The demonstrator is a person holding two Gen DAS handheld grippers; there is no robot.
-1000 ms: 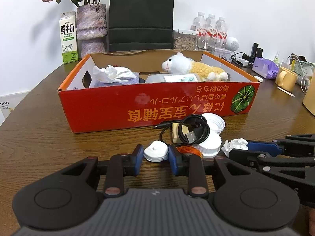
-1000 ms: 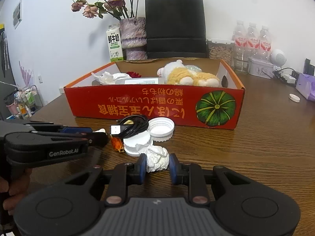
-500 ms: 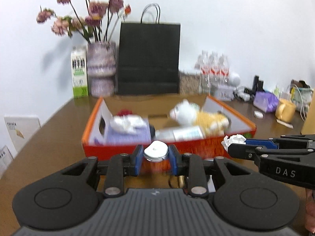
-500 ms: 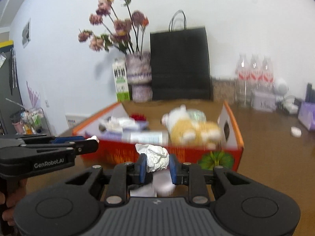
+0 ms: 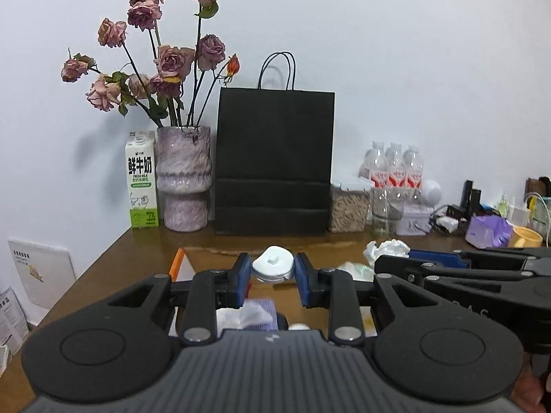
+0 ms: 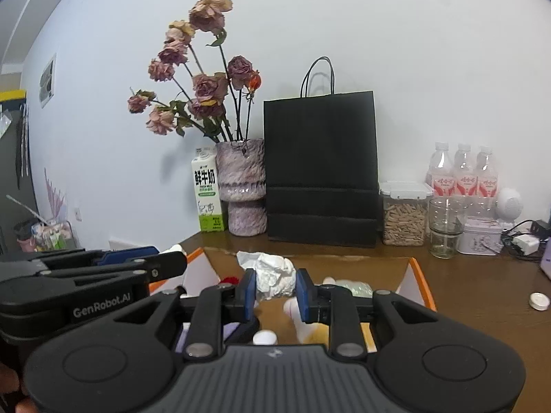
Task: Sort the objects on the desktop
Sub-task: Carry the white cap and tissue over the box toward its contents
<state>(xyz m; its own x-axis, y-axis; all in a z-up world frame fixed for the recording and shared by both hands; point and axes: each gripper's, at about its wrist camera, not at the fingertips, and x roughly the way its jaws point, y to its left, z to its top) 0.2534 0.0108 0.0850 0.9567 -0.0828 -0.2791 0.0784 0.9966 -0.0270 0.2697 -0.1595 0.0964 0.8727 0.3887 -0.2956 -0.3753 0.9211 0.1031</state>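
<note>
My left gripper (image 5: pixel 272 277) was clamped on the white cap (image 5: pixel 273 265), blue pads touching both sides. Right gripper (image 6: pixel 275 290) pinched the tissue wad (image 6: pixel 272 273) the same way. Both were held above the open box (image 6: pixel 418 284), side by side, cap and wad off the table. In the box below I saw a tissue pack (image 5: pixel 253 315) and part of a plush toy (image 6: pixel 306 330). Behind the box: vase (image 5: pixel 182 179), milk carton (image 5: pixel 141 180), black bag (image 5: pixel 273 163), bottles (image 6: pixel 463 172).
</note>
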